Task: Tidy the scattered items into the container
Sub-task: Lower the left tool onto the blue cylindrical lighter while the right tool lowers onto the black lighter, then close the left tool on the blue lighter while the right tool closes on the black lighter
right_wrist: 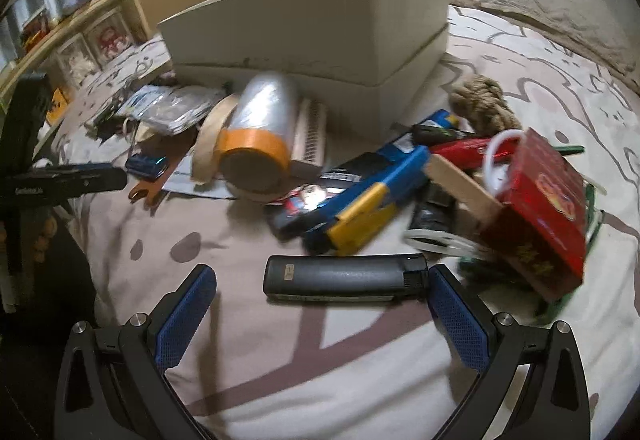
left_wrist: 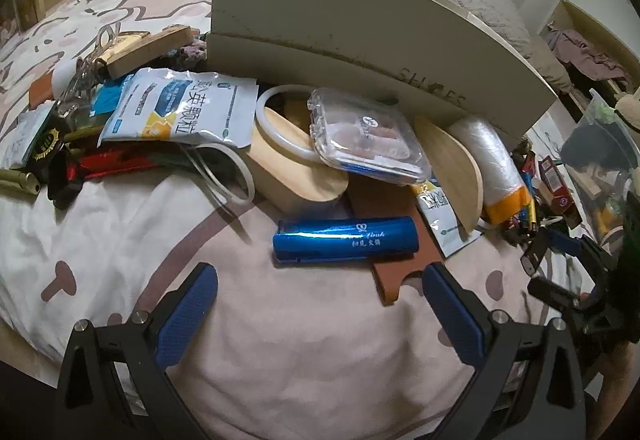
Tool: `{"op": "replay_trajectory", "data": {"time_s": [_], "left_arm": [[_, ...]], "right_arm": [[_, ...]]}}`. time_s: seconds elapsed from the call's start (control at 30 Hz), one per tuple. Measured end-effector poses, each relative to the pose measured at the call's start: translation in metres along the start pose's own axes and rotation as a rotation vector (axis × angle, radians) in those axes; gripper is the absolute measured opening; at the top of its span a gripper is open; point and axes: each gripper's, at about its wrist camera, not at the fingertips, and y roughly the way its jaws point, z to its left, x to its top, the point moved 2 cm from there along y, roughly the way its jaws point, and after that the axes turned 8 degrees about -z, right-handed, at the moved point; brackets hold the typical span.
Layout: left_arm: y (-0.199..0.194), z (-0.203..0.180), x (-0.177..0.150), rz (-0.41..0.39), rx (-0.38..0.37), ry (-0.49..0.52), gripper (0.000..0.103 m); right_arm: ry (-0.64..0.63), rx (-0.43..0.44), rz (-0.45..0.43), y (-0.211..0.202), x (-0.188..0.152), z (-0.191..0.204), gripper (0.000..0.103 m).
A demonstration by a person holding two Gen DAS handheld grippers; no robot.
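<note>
A cream shoe box stands on the bed behind a spread of clutter. In the left wrist view a shiny blue tube lies on the blanket just beyond my open left gripper, which holds nothing. Behind the tube lie a clear plastic case, a wooden oval box and a white sachet. In the right wrist view a black lighter lies crosswise just ahead of my open right gripper, its right end close to the right finger.
A film roll with orange tape, a blue and yellow tool, a red box and a rope knot crowd the bed. Wooden shelves line the left side. The other gripper shows at the far left.
</note>
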Motion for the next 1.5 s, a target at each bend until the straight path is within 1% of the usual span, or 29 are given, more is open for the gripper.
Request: {"op": "replay_trajectory", "data": {"time_s": [0.13, 0.37, 0.53, 0.73, 0.9, 0.97, 1.0, 1.07, 1.13, 1.27, 1.4, 1.5], "left_arm": [[0.003, -0.003, 0.001, -0.011, 0.017, 0.002, 0.103], [0.009, -0.007, 0.004, -0.032, 0.044, -0.007, 0.103], [0.016, -0.013, 0.005, -0.039, 0.058, -0.009, 0.103], [0.020, -0.018, 0.004, -0.049, 0.063, -0.006, 0.101], [0.022, -0.015, 0.005, -0.067, 0.061, -0.016, 0.101], [0.021, -0.015, 0.006, -0.077, 0.068, -0.015, 0.098], [0.021, -0.014, 0.006, -0.081, 0.071, -0.010, 0.092], [0.021, -0.014, 0.006, -0.086, 0.074, 0.000, 0.089], [0.020, -0.013, 0.007, -0.093, 0.076, 0.005, 0.083], [0.020, -0.012, 0.007, -0.096, 0.070, 0.023, 0.083], [0.018, -0.009, 0.007, -0.098, 0.064, 0.043, 0.083], [0.017, -0.007, 0.007, -0.096, 0.062, 0.054, 0.083]], "right_arm": [[0.012, 0.040, -0.001, -0.002, -0.001, 0.009, 0.103], [-0.002, 0.038, -0.001, -0.001, -0.003, 0.022, 0.103], [-0.010, 0.008, -0.002, 0.000, -0.005, 0.027, 0.103], [0.017, -0.020, -0.015, 0.003, -0.005, 0.024, 0.103], [0.032, -0.079, -0.031, 0.005, -0.005, 0.020, 0.103], [0.029, -0.097, -0.033, 0.006, -0.005, 0.019, 0.103], [0.027, -0.103, -0.034, 0.006, -0.006, 0.019, 0.103], [0.030, -0.113, -0.037, 0.007, -0.006, 0.018, 0.103], [0.034, -0.120, -0.039, 0.008, -0.006, 0.018, 0.103], [0.043, -0.133, -0.035, 0.010, -0.008, 0.016, 0.103], [0.079, -0.125, -0.040, 0.011, -0.008, 0.013, 0.103], [0.077, -0.134, -0.047, 0.011, -0.009, 0.014, 0.103]]}}
